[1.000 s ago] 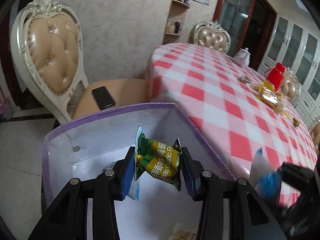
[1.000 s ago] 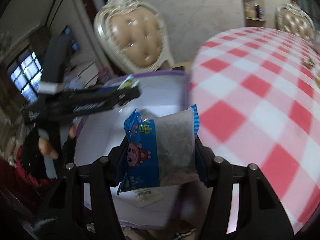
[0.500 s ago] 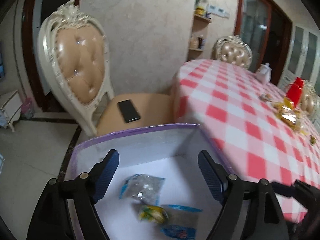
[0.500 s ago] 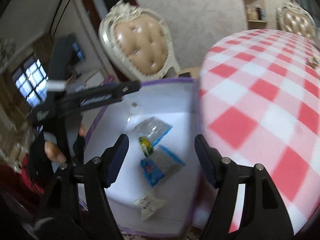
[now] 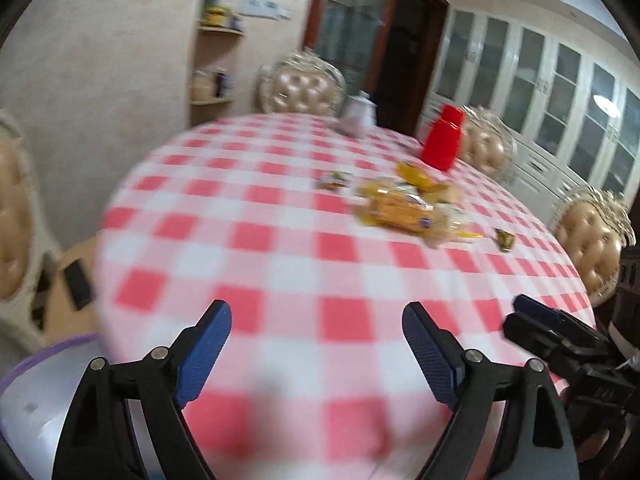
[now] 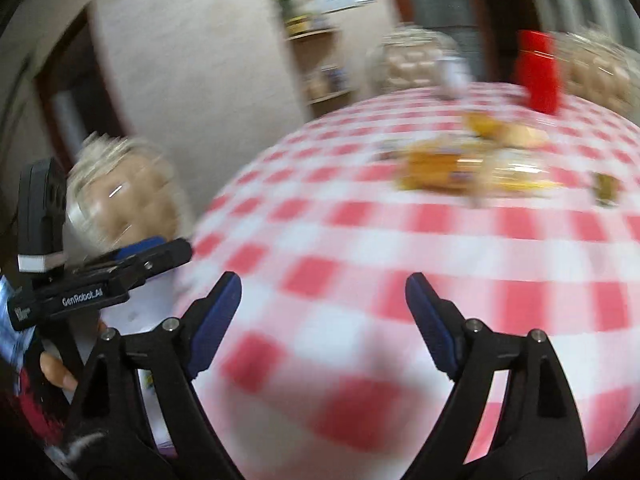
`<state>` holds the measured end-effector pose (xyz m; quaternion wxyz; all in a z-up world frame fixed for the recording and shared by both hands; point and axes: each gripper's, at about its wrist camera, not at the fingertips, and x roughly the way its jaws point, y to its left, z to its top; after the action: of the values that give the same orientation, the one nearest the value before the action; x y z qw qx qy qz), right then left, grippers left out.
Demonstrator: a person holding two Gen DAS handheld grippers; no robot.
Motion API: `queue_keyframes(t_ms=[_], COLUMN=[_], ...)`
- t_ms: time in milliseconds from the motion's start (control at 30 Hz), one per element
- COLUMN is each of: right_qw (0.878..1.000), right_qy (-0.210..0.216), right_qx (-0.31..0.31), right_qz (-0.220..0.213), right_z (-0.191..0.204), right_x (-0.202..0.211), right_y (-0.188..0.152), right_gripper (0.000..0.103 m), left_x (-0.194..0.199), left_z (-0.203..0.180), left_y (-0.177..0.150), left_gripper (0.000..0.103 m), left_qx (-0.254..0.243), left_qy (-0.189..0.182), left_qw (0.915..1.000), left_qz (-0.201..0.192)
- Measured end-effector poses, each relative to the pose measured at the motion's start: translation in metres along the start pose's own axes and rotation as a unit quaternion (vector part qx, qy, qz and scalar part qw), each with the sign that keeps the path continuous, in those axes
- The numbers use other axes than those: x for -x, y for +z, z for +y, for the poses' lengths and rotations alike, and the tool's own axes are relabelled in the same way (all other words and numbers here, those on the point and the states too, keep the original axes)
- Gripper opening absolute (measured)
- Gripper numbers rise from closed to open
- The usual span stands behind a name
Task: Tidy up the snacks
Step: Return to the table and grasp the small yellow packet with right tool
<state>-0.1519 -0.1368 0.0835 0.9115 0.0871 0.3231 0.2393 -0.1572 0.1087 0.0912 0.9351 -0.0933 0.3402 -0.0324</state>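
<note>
Left wrist view: my left gripper hangs over the near edge of the red-and-white checked table, jaws spread and opening wider, nothing between the blue pads. Snack packets lie in a loose pile far across the cloth, just in front of a red cup; one small wrapper sits apart to the pile's right. White teapot at the far rim. Purple-rimmed bin shows at lower left, beside the table. Black phone on a chair seat. Right wrist view, blurred: my right gripper also empty, jaws opening, over the same cloth; snack pile well ahead.
</note>
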Motion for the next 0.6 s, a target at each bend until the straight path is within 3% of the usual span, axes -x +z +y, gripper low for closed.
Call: queue_keyframes(t_ms=[133, 233, 400, 500, 600], right_qw=[0.995, 0.983, 0.953, 0.952, 0.963], right_qy=[-0.081, -0.137, -0.183, -0.182, -0.202], right_qx=[-0.055, -0.125, -0.237, -0.246, -0.179], right_qz=[0.009, 0.009, -0.037, -0.02, 0.003], right_z=[-0.08, -0.159, -0.253, -0.276, -0.27], right_x=[0.007, 0.013, 0.015, -0.008, -0.033], right_y=[0.021, 0.047, 0.067, 0.076, 0.095], right_gripper=[0.087, 0.087, 0.087, 0.087, 0.087], left_x=[-0.065, -0.111, -0.156, -0.172, -0.185], left_z=[-0.032, -0.056, -0.08, -0.077, -0.071], left_y=[0.026, 0.05, 0.075, 0.07, 0.067], left_gripper=[0.088, 0.088, 0.088, 0.088, 0.088], left_qx=[0.026, 0.058, 0.088, 0.133, 0.162], left_qy=[-0.031, -0.033, -0.024, -0.038, -0.039], left_qw=[0.9984, 0.9947, 0.9941, 0.9889, 0.9854], left_qz=[0.038, 0.078, 0.06, 0.053, 0.034])
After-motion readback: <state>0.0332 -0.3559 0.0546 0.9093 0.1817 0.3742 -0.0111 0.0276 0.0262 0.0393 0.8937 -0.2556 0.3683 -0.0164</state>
